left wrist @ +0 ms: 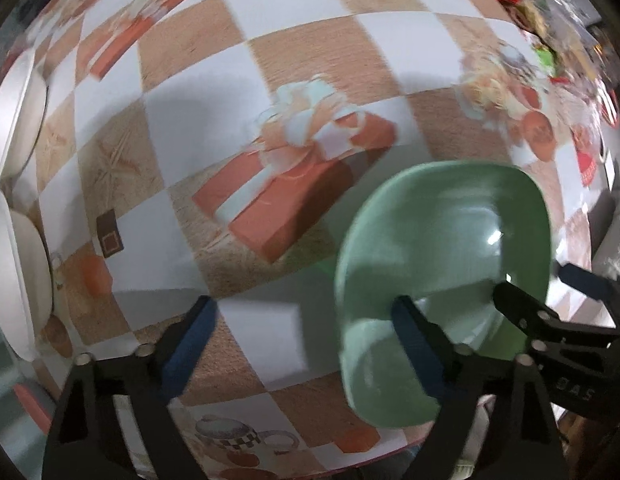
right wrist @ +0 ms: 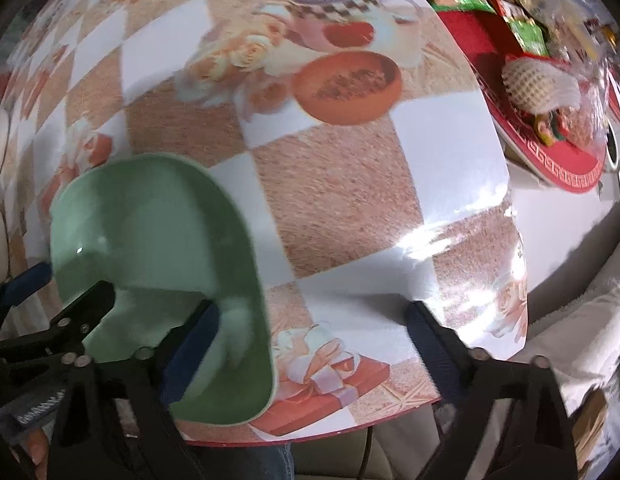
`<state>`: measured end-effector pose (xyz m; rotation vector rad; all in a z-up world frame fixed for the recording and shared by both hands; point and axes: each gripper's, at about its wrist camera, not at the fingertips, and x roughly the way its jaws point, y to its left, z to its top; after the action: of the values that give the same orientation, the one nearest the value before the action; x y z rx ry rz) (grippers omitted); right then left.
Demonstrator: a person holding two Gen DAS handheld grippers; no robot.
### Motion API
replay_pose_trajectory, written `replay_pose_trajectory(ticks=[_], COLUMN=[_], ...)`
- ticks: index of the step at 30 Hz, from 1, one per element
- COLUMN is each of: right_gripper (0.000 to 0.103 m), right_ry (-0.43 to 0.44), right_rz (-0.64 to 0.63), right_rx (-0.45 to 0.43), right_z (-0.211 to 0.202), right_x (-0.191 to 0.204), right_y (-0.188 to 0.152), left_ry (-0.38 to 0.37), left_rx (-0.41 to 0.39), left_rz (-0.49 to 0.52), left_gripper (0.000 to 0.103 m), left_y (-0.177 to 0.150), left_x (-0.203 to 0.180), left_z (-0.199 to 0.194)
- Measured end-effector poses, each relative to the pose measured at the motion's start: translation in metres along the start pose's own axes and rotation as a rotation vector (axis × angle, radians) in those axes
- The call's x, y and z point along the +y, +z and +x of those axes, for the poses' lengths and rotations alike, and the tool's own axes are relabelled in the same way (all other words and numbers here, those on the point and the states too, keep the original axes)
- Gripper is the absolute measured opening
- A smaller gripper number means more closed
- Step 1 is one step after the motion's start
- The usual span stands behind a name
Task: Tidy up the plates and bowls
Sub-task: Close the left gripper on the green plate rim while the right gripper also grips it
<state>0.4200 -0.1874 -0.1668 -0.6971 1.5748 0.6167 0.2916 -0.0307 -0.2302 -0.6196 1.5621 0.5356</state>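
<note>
A pale green bowl (left wrist: 449, 248) sits on the checked tablecloth near the table's front edge; it also shows in the right wrist view (right wrist: 150, 232). My left gripper (left wrist: 306, 336) is open, its right finger (left wrist: 413, 344) reaching into the bowl. My right gripper (right wrist: 310, 340) is open too, its left finger (right wrist: 190, 352) inside the bowl. Each gripper's finger shows in the other's view, over the bowl's rim. White plates (left wrist: 14, 120) stand at the far left of the left wrist view.
The tablecloth (right wrist: 337, 208) has printed gift boxes and teapots. A red patterned tray (right wrist: 549, 148) with snacks and packets lies at the back right. The table's front edge (right wrist: 349, 428) is close below the grippers.
</note>
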Motion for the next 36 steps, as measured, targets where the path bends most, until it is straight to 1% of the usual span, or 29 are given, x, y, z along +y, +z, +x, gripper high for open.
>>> replay_pose_trajectory(ticks=[1, 2, 3, 4, 5, 6, 7, 8, 9, 11, 14, 15, 18, 23, 29, 36], right_gripper=[0.072, 0.068, 0.058, 0.048, 0.042, 0.033, 0.024, 0.021, 0.021, 0.021, 0.021, 0.021, 0.021, 0.021, 0.021, 0.021], right_ry=[0.004, 0.008, 0.014, 0.02, 0.029, 0.04, 0.055, 0.065, 0.073, 0.058, 0.08, 0.086, 0.078, 0.087, 0.105, 0.118], right_rz=[-0.015, -0.027, -0.036, -0.04, -0.04, -0.038, -0.035, -0.033, -0.033, -0.034, -0.024, -0.024, -0.044, -0.088, -0.167, -0.272], right_rx=[-0.004, -0.009, -0.013, -0.02, -0.026, -0.029, -0.024, -0.02, -0.016, -0.016, 0.002, 0.009, 0.024, 0.053, 0.088, 0.112], right_z=[-0.002, -0.005, -0.006, -0.009, -0.01, -0.011, -0.011, -0.012, -0.012, -0.012, -0.011, -0.01, -0.009, -0.005, 0.0, 0.006], right_x=[0.003, 0.006, 0.009, 0.011, 0.012, 0.014, 0.016, 0.017, 0.019, 0.024, 0.028, 0.031, 0.046, 0.081, 0.131, 0.202], right_y=[0.0, -0.001, -0.001, -0.001, -0.001, -0.001, 0.0, -0.001, 0.0, 0.0, -0.002, -0.003, -0.008, -0.019, -0.034, -0.051], left_ry=[-0.001, -0.003, -0.006, -0.01, -0.013, -0.022, -0.03, -0.045, -0.05, -0.052, -0.053, -0.051, -0.042, -0.028, -0.004, 0.039], left_rx=[-0.005, -0.009, -0.012, -0.014, -0.02, -0.024, -0.026, -0.022, -0.018, -0.018, -0.018, -0.018, -0.026, -0.028, -0.027, -0.024], left_rz=[0.015, 0.031, 0.044, 0.055, 0.069, 0.079, 0.089, 0.101, 0.106, 0.11, 0.107, 0.107, 0.104, 0.075, 0.025, -0.072], left_gripper=[0.08, 0.074, 0.069, 0.066, 0.058, 0.045, 0.038, 0.026, 0.022, 0.021, 0.021, 0.021, 0.022, 0.022, 0.022, 0.023], left_y=[0.0, 0.001, 0.002, 0.002, 0.003, 0.003, 0.003, 0.004, 0.004, 0.005, -0.002, -0.008, -0.016, -0.03, -0.05, -0.084], left_x=[-0.003, -0.006, -0.008, -0.01, -0.011, -0.012, -0.013, -0.014, -0.014, -0.012, -0.007, -0.006, 0.002, 0.03, 0.069, 0.124], left_z=[-0.001, -0.002, -0.003, -0.003, -0.004, -0.006, -0.007, -0.007, -0.007, -0.005, -0.004, -0.009, -0.009, -0.01, -0.006, -0.003])
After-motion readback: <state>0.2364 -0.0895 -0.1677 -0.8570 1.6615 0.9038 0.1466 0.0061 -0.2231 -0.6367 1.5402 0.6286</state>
